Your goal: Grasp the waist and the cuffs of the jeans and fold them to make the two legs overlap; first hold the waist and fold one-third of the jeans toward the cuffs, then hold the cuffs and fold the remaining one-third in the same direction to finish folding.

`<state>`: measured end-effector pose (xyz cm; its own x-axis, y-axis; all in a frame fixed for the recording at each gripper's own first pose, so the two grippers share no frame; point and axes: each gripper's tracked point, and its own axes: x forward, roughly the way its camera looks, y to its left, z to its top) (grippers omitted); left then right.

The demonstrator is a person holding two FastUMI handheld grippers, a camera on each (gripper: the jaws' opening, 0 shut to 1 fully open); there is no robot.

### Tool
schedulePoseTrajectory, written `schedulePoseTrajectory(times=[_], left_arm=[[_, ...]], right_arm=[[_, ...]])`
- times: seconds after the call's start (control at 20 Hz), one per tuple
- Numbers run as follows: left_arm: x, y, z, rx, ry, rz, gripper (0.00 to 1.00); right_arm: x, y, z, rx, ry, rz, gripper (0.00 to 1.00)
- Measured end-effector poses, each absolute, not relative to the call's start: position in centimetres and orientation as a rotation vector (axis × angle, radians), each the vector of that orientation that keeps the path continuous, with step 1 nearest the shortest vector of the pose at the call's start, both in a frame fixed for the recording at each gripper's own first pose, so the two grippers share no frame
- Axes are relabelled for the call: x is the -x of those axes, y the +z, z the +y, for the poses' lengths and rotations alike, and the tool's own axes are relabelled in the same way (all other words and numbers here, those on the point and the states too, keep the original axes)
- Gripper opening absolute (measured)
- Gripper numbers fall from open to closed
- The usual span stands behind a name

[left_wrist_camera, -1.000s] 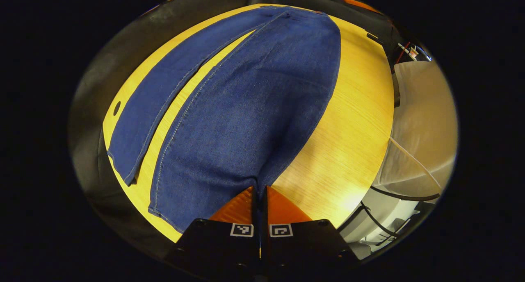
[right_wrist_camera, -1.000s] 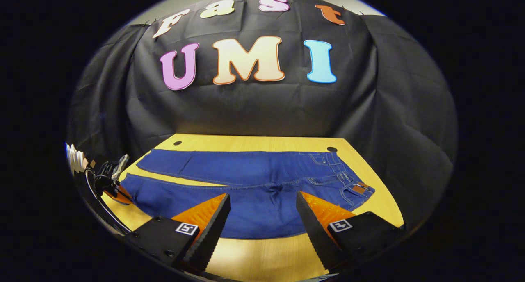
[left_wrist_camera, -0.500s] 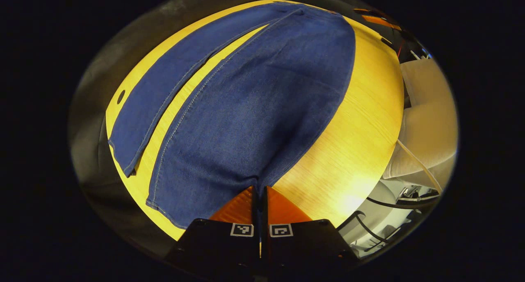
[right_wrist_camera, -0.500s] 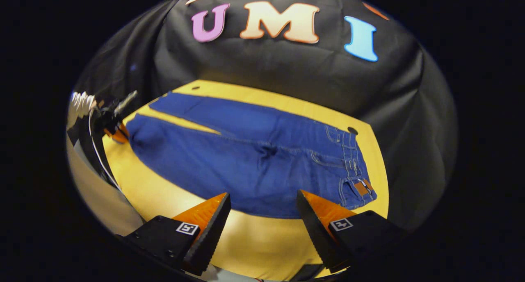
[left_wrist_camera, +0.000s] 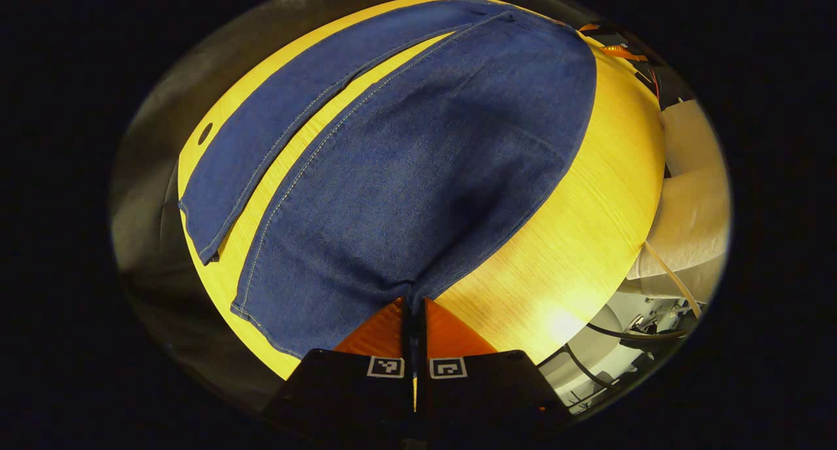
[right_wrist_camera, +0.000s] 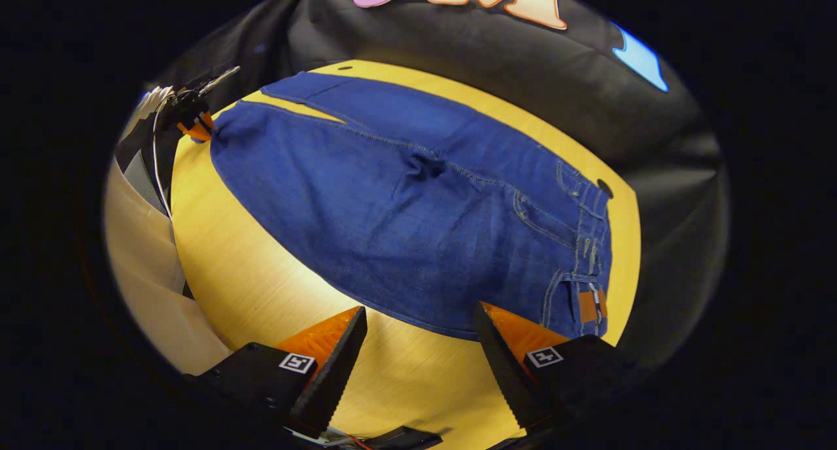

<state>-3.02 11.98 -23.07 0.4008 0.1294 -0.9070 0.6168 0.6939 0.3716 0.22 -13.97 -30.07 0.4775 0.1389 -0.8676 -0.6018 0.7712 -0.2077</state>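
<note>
Blue jeans [left_wrist_camera: 418,162] lie flat on the yellow wooden table [left_wrist_camera: 575,241], legs side by side with a narrow gap between them. My left gripper [left_wrist_camera: 413,303] is shut on the cuff edge of the near leg; the far leg's cuff [left_wrist_camera: 196,234] lies free at the left. In the right gripper view the jeans [right_wrist_camera: 405,221] stretch across the table [right_wrist_camera: 248,273], with the waist [right_wrist_camera: 588,241] and its brown patch [right_wrist_camera: 592,304] at the right. My right gripper [right_wrist_camera: 418,312] hangs open over the jeans' near edge, just left of the waist. The left gripper [right_wrist_camera: 193,120] shows far off at the cuff.
A person's pale sleeve [left_wrist_camera: 693,195] and cables [left_wrist_camera: 628,332] are beyond the table's right edge in the left gripper view. Round holes [left_wrist_camera: 204,133] [right_wrist_camera: 605,188] mark the table's far corners. The black cloth wall [right_wrist_camera: 497,64] hangs behind.
The right gripper has come forward and tipped down toward the jeans' waist end, still open. The left gripper stays shut on the cuff and has shifted only slightly.
</note>
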Motion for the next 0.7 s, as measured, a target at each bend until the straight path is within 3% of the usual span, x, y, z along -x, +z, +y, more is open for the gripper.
schedulePoseTrajectory(times=[0.35, 0.7], left_arm=[[3.0, -23.0, 12.0, -0.788, -0.332, 1.168, 0.00], [3.0, -23.1, 12.0, -0.788, -0.331, 1.174, 0.00]], right_arm=[[-0.3, -32.5, -14.0, 0.484, 0.543, 1.088, 1.00], [-0.2, -32.2, -13.9, 0.520, 0.573, 1.052, 0.96]])
